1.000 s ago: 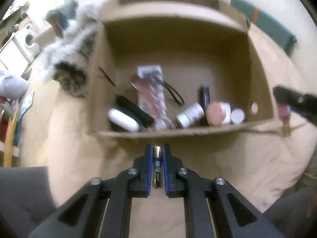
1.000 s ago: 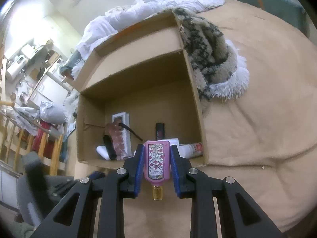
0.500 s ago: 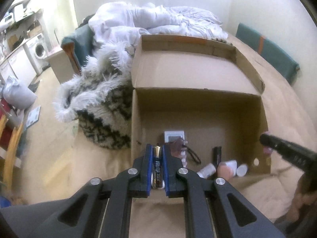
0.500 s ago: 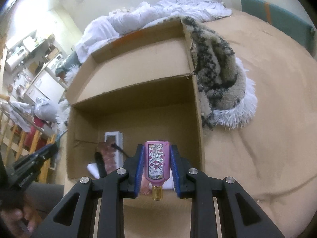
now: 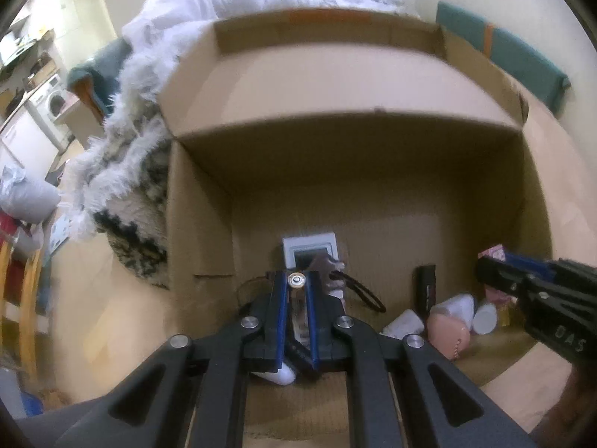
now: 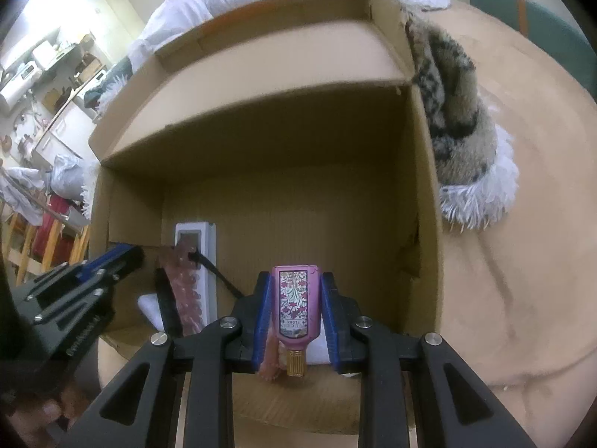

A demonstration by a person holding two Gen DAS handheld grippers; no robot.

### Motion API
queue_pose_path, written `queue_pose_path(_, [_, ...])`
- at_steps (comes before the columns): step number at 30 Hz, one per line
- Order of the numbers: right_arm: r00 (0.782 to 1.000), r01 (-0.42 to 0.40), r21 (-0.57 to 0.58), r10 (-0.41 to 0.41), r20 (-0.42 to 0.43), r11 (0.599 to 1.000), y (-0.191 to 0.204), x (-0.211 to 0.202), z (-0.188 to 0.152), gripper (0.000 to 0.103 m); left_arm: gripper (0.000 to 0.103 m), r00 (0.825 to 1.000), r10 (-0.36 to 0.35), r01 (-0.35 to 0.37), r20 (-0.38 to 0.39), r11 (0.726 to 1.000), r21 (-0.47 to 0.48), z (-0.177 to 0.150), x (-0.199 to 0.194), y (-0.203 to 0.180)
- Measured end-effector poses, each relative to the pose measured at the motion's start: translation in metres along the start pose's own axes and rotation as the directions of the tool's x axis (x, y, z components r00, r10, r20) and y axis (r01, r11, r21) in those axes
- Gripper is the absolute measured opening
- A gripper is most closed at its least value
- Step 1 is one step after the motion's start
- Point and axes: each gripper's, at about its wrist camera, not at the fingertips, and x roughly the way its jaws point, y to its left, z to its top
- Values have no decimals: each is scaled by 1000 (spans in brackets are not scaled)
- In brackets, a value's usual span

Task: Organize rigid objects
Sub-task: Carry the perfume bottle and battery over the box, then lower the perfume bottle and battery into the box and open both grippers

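A tan bed (image 6: 522, 224) carries a big open cardboard box (image 5: 335, 194), its flaps standing up, and a furry black-and-white blanket (image 6: 459, 112) leans against one outer wall of the box. Behind the box lies crumpled white bedding (image 5: 194, 18).

Both claws reach over the near rim of the box. The right claw (image 6: 294, 310) is pinching a pink perfume bottle (image 6: 296, 306) between its blue pads, with the gold cap pointing back toward the camera. The label has a flower pattern and small letters that seem to read "FLORA"; the line above them is too small to read. The left claw (image 5: 296, 298) is pressed on a battery (image 5: 297, 282), seen end-on with its round metal tip forward. In the left wrist view the right claw's black body shows white letters, about "DAS".

On the box floor lie a white flat packet (image 5: 311, 252), a strip of pink items (image 6: 186, 291) with a black cord (image 5: 358, 291), a black stick (image 5: 426, 291), a white bottle (image 5: 403, 323), a pink round case (image 5: 449, 332) and a small white jar (image 5: 485, 317).
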Motion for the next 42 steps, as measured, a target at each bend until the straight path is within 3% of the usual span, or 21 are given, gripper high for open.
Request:
queue_pose_path(8, [1000,-20,33,20,19,999,-5,-4,1,27,9,999,-5,5,-39,1000,9,-4,7,-4])
queue_pose_path(9, [999,-23,33,22,28,999,-4,-7,1,27,14,999,-12,12,-33,1000,12,-4,4,-5])
queue_pose_path(11, [998,-31,46,29,49,998,-5,-13,3,32,36,1000,-9,9,-22,1000,18,-4,-3,-5])
queue_pose_path(12, [998,-38,57,35,61,998,-6,-16,4,44,63,1000,-3,3,-10,1000,14,-4,-7,-4])
queue_pose_path(13, [996,-45,72,40,75,996,-8,-20,4,55,80,1000,4,-4,15,1000,5,-4,-16,-2])
queue_pose_path(14, [995,-52,86,44,91,995,-9,-25,4,73,81,999,3,-3,33,1000,-1,-4,-21,1])
queue_pose_path(17, [990,-53,105,38,138,993,-9,-41,2,77,81,998,-20,20,62,1000,-3,-3,-39,7])
queue_pose_path(19, [988,-37,112,19,154,993,-7,-52,-1,86,81,997,-35,36,64,999,-17,-4,-48,15])
queue_pose_path(21, [984,-16,117,-4,176,993,-4,-62,-5,103,81,996,-51,54,76,998,-32,-7,-59,22])
queue_pose_path(27, [973,-24,73,7,230,997,8,-93,-28,103,82,990,-112,114,91,993,-22,-38,-80,38])
queue_pose_path(30, [970,-3,58,-12,241,998,16,-102,-47,103,97,985,-137,143,107,988,-51,-54,-91,52])
queue_pose_path(33, [957,32,59,-48,286,998,24,-116,-67,103,98,974,-172,187,147,978,-90,-66,-106,63])
queue_pose_path(39, [951,67,71,-85,297,995,34,-120,-101,103,103,963,-20,36,267,998,-55,-86,-128,60])
queue_pose_path(42, [953,64,82,-85,292,995,36,-114,-106,103,103,960,13,6,278,998,-67,-89,-127,60])
